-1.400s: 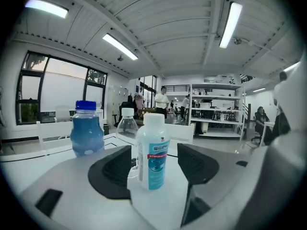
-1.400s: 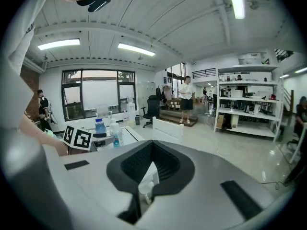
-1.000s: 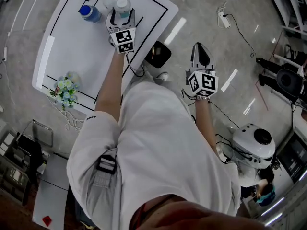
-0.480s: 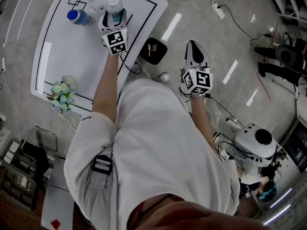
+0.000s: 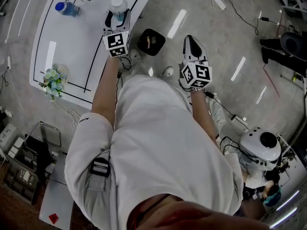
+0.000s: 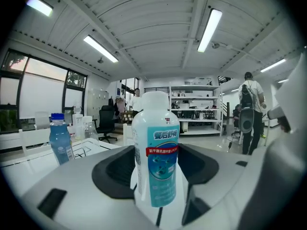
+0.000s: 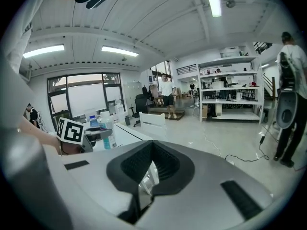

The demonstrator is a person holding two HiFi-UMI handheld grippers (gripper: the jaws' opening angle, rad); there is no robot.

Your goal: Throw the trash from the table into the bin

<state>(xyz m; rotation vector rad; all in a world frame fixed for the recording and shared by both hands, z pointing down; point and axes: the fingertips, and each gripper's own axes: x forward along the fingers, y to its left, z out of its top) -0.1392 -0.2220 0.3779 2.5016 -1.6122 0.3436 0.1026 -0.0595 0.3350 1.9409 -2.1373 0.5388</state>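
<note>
L gripper w/ white bottle in jaws — R gripper closed

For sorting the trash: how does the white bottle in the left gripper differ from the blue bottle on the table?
The white bottle is opaque with a white cap and teal label; the blue bottle is see-through blue with a blue cap. The white bottle is clamped between the fingers of the left gripper; the blue bottle stands free on the table. Both stand upright.
</note>
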